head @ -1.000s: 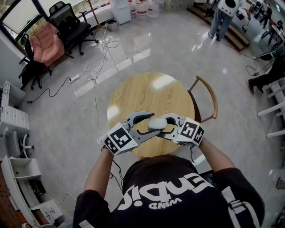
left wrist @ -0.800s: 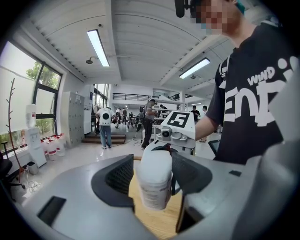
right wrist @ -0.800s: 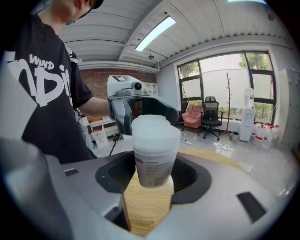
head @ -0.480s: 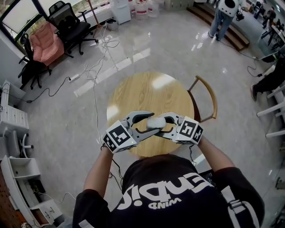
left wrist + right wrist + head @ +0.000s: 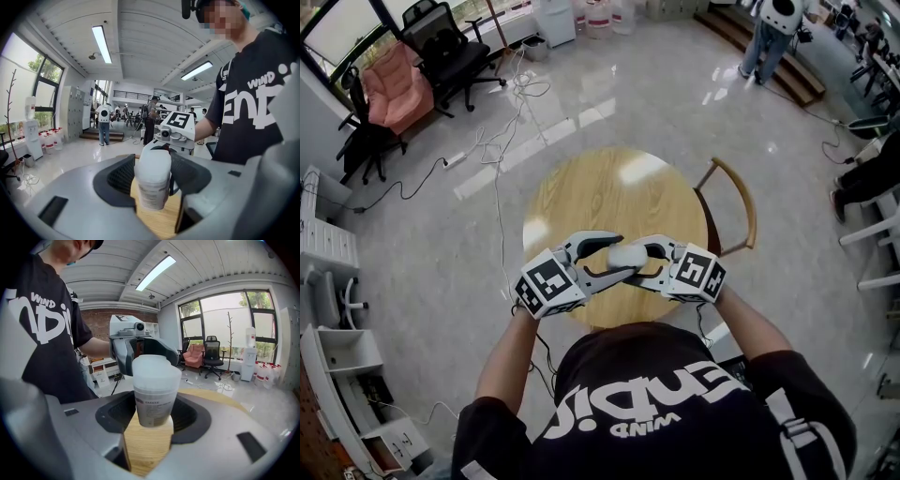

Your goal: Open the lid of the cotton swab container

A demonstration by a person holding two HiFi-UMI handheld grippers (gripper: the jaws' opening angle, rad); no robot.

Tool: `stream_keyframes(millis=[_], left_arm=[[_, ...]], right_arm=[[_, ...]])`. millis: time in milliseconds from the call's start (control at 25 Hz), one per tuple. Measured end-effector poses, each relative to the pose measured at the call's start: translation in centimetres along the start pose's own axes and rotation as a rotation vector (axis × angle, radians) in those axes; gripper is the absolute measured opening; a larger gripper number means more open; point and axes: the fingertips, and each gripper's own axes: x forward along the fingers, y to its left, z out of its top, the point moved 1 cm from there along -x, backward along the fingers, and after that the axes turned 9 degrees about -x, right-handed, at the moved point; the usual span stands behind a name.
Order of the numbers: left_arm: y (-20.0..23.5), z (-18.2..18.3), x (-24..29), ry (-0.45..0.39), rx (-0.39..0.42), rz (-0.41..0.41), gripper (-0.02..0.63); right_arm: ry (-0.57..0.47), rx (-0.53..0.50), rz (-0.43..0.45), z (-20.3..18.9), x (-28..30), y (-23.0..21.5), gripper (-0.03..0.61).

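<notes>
Grey left tongs (image 5: pixel 150 174) have just been closing and now press on the top of the white cotton swab container (image 5: pixel 627 255). The right tongs (image 5: pixel 152 416) squeeze its lower part, up above the round wooden tabletop (image 5: pixel 619 192).

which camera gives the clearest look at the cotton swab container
The right gripper view: the cotton swab container stands centred, close and sharp, with its pale lid and printed label both visible. The left gripper view also shows it close up, but dimmer and with the label blurred. The head view shows only its white top from above.
</notes>
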Motion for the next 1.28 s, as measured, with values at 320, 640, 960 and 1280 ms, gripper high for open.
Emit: stream_keyframes(millis=[320,640,960,1280], left_arm=[[-0.1,-0.4,0.5,0.025,-0.073,-0.01,0.247],[0.6,-0.3,0.9,0.007,-0.217,-0.063,0.244],[1.3,-0.8,0.9,0.013,-0.468,-0.104,0.244],[1.4,-0.4,0.7,0.016,-0.522,-0.1,0.245]], right_arm=[[0.006,-0.002,0.005,-0.7,-0.3,0.2,0.215],[0.063,-0.064,-0.009,-1.5,0.0,-0.2,0.213],[0.089,-0.083,-0.006,-2.1,0.2,0.1,0.213],[0.073,-0.064,0.004,-1.8,0.3,0.2,0.215]])
